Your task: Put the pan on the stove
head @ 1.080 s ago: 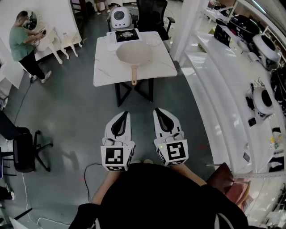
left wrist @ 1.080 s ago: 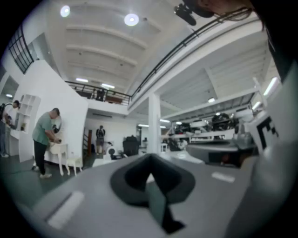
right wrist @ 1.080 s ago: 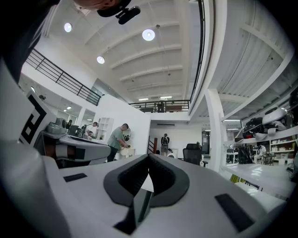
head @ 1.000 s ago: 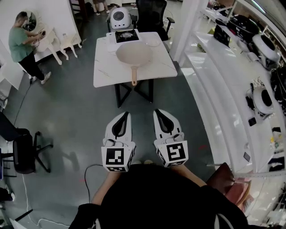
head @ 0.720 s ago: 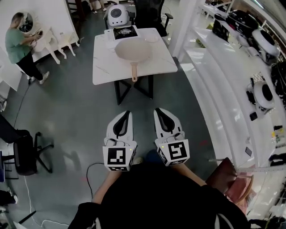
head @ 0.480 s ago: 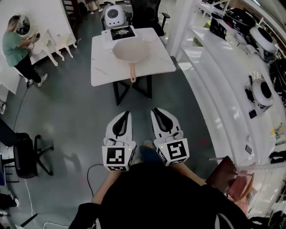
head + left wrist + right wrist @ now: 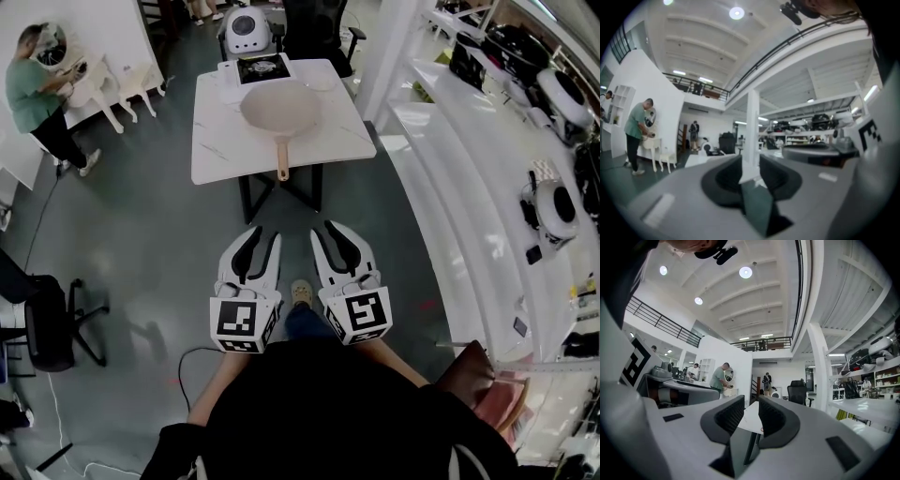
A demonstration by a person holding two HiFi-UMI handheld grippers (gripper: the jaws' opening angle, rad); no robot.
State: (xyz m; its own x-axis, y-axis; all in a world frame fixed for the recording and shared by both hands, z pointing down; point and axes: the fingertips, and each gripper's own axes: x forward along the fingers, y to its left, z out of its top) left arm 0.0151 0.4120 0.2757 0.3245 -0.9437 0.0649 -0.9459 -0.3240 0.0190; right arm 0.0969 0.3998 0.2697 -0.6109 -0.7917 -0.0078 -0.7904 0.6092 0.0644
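A beige pan [image 7: 279, 106] sits on the white table [image 7: 214, 150] well ahead of me, its wooden handle [image 7: 282, 159] pointing towards me. Just behind it, at the table's far edge, is the black stove [image 7: 262, 67]. Both grippers hang level over the grey floor, far short of the table. The left gripper [image 7: 253, 246] [image 7: 750, 168] is open and its jaws have just been opening, with nothing between them. The right gripper [image 7: 335, 236] [image 7: 751, 416] is open by a narrow gap, also just opening and empty. The table's edge [image 7: 751, 422] shows through that gap.
A person in green [image 7: 33, 94] stands at a small white table at the far left. A black chair [image 7: 47, 323] is at the left. A long white counter [image 7: 450, 187] with devices runs along the right. An office chair [image 7: 314, 23] and a white round machine [image 7: 248, 28] stand behind the table.
Both grippers' jaws have parted, the left more than the right. The view has shifted slightly towards the table, and a shoe now shows between the grippers.
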